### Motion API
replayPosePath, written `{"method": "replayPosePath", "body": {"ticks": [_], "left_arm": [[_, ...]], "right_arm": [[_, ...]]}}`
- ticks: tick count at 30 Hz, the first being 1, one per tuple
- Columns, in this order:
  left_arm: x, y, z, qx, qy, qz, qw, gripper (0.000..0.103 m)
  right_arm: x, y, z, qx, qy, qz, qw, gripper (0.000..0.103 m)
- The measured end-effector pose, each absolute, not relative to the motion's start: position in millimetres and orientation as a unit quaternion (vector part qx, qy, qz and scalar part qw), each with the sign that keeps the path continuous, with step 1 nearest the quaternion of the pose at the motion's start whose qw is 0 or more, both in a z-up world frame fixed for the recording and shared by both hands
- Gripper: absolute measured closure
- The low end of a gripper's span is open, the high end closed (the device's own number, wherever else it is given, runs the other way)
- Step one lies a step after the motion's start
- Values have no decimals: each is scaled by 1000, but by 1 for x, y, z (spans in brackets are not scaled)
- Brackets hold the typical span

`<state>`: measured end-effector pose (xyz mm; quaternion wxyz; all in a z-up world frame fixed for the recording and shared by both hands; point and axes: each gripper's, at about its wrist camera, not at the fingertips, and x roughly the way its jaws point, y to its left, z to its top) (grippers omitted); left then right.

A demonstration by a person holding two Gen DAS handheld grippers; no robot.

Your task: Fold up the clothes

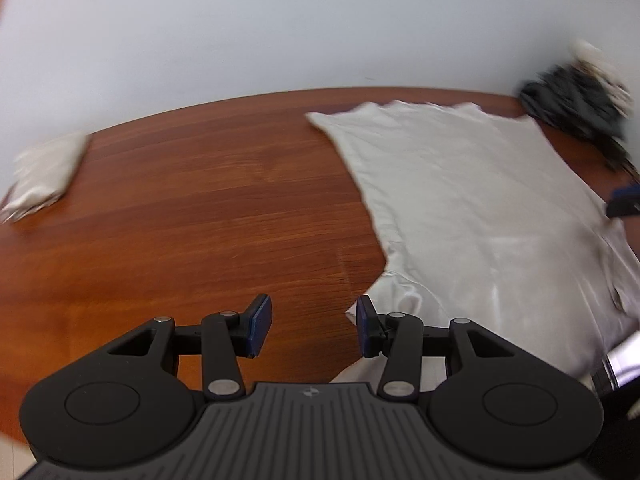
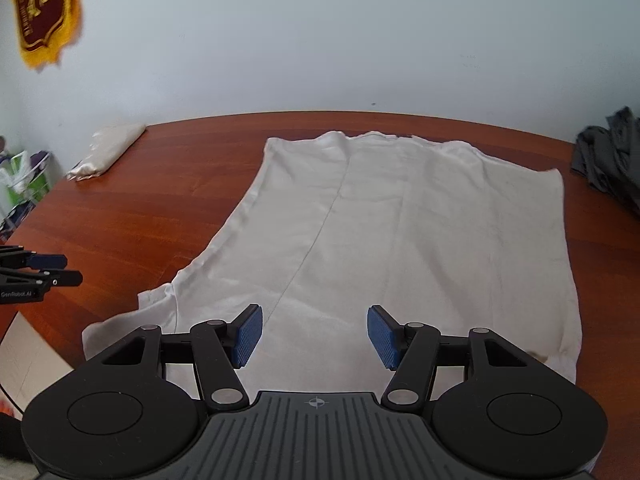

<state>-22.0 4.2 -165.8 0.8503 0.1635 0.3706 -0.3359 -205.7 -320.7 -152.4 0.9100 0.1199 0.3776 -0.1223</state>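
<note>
A white cotton T-shirt [image 2: 400, 240] lies spread flat mid-surface, unfolded. The left gripper [image 1: 314, 326] and right gripper [image 2: 315, 336] hover at its near edge, jaws wide apart, empty. Next likely: pinch a sleeve side and fold inward.

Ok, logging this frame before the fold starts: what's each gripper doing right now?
Left gripper: open, holding nothing, at the white T-shirt's near edge.
Right gripper: open, empty, above the shirt.

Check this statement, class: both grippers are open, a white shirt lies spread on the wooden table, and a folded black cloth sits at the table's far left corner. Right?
Not quite. The right wrist view shows the folded cloth is cream, not black. The rest holds.
</note>
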Motion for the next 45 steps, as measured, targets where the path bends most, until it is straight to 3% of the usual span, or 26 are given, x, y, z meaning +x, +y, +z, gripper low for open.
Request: {"method": "replayPosePath", "body": {"ticks": [18,33,37,42,45], "left_arm": [[78,-38,-206,260,384,-563,684,52],[64,-70,-245,353,363,-646,571,54],[60,-70,-250,377,349,-654,555,64],[66,-71,-250,363,352,-660,555,91],[71,-70,-247,347,347,-660,569,92]], "right_arm": [[-225,-189,-168,234,338,-314,856,42],[-219,-89,-183,261,322,-389,823,42],[-207,-67,-190,241,327,-382,830,42],[-183,-48,-199,239,330,-346,845,42],[-167,-42,-206,239,332,-318,855,42]]}}
